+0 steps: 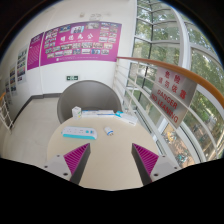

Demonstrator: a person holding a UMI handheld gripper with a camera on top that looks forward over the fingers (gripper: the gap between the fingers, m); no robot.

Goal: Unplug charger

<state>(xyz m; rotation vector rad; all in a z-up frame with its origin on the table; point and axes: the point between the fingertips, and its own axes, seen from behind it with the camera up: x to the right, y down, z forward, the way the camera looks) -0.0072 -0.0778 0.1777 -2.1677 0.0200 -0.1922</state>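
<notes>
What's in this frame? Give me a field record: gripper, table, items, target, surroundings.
gripper: gripper open, nothing between the pads, above the table's near edge
table: round light table
items: long white and blue power strip, beyond the fingers; white flat items farther back
target: charger not clearly distinguishable
seat: grey chair behind the table
surroundings: pink posters on wall, windows at right

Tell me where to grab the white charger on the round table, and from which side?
Likely across its short sides, coming straight ahead from the near edge of the table. The charger looks small and lies flat beside the power strip; the gripper is open, short of it.
</notes>
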